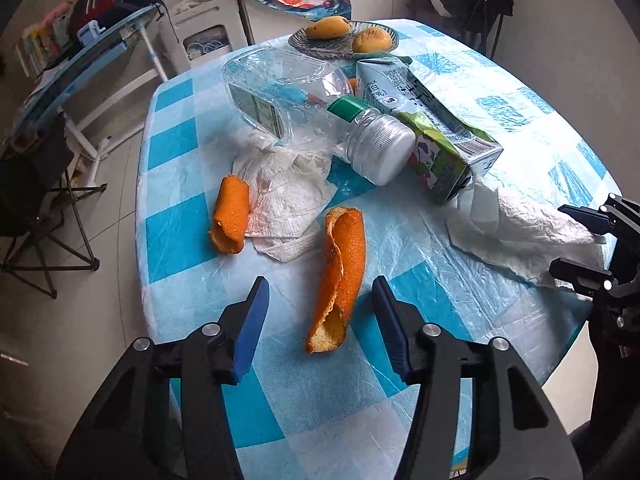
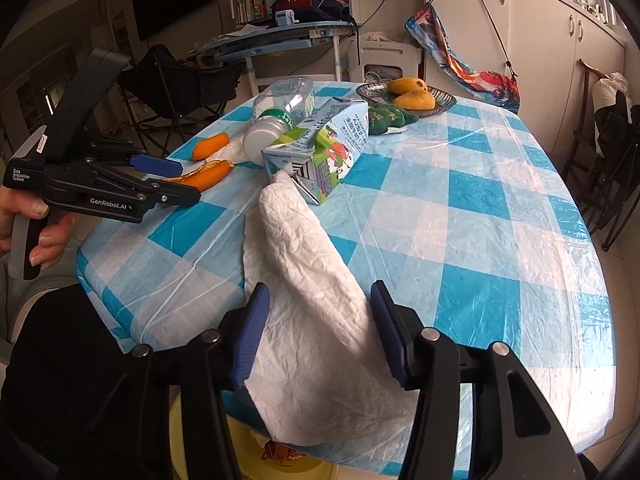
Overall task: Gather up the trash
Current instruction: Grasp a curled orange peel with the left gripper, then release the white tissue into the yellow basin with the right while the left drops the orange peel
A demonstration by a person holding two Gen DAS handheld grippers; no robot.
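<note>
A long curled orange peel (image 1: 340, 272) lies on the blue-checked tablecloth (image 1: 176, 236). My left gripper (image 1: 320, 284) is open around it, pads clear of its sides; the right wrist view shows that gripper (image 2: 190, 182) above the peel (image 2: 208, 172). A crumpled white paper towel (image 2: 312, 300) stretches from the milk carton (image 2: 320, 152) past the near table edge. My right gripper (image 2: 316, 304) is shut on it, both pads against its sides. A second peel (image 1: 230, 216) rests on a stained tissue (image 1: 288, 196). A clear plastic bottle (image 1: 288, 92) with a white cap lies on its side.
A glass plate (image 1: 300, 42) with two fruits stands at the far edge, a green cloth item (image 2: 390, 118) beside it. A yellow bin (image 2: 280, 460) sits below the near table edge. A person's hand (image 2: 40, 232) holds the left gripper. Chairs and a desk stand around the table.
</note>
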